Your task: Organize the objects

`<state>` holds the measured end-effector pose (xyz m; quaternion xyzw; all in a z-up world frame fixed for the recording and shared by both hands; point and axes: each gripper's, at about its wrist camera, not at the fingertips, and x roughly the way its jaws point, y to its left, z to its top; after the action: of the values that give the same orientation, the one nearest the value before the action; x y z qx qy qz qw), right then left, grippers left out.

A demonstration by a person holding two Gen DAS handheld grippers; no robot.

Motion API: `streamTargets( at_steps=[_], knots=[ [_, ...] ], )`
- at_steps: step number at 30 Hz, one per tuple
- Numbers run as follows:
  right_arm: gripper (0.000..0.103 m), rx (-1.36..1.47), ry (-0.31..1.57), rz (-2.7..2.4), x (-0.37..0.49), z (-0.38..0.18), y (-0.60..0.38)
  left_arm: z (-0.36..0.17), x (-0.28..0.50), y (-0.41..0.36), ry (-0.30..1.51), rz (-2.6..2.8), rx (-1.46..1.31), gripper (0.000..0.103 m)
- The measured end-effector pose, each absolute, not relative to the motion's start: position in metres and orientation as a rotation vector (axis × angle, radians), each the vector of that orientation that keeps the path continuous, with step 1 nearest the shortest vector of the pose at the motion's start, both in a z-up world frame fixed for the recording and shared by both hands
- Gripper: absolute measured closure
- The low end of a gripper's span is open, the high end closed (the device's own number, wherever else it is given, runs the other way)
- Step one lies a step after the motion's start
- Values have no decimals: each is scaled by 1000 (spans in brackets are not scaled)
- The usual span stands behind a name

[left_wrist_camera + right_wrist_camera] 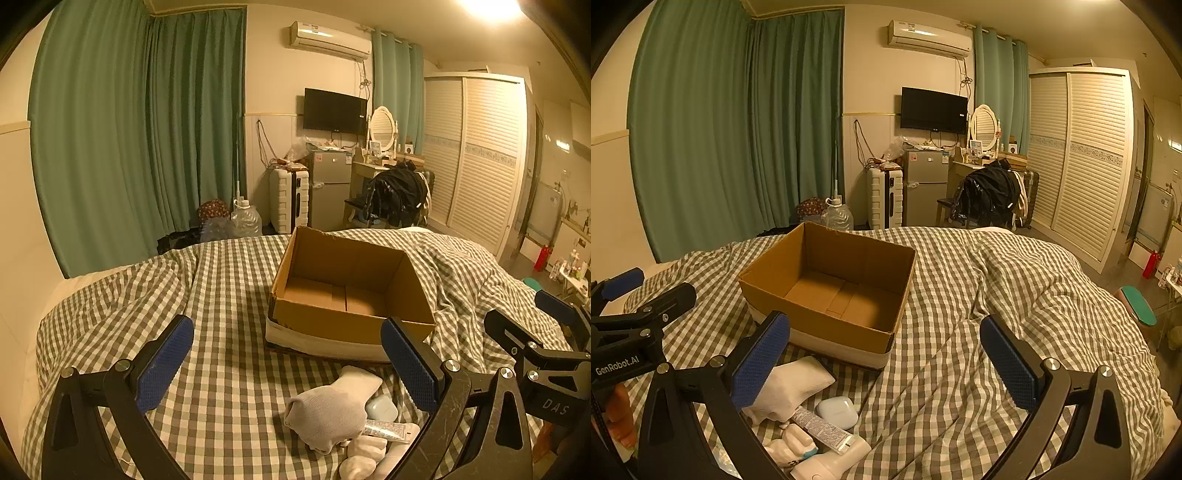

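Both tongs, left tongs (287,369) and right tongs (885,362), hang wide apart, holding nothing. The box (827,291) sits bare on the bed (997,295). The sock (328,413) waits near it. Next: grab the sock gently.

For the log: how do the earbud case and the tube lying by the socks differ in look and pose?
The earbud case is a squat, rounded, plain pale pebble; the tube is long, narrow and covered in small print. The case lies flat, nearer the cardboard box; the tube lies diagonally just in front of it, its capped end pointing away from the box. Both rest on the checked bedspread beside the white sock, outside the empty box.
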<state>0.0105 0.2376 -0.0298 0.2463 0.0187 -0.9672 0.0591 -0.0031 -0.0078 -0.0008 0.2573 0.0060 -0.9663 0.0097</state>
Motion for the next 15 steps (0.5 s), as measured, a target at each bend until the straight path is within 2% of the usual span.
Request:
streamTargets(
  at_steps=[15],
  knots=[
    [0,743,64,-2919,13,-32,234,0,-3,-9,21,-3016,804,0]
  ],
)
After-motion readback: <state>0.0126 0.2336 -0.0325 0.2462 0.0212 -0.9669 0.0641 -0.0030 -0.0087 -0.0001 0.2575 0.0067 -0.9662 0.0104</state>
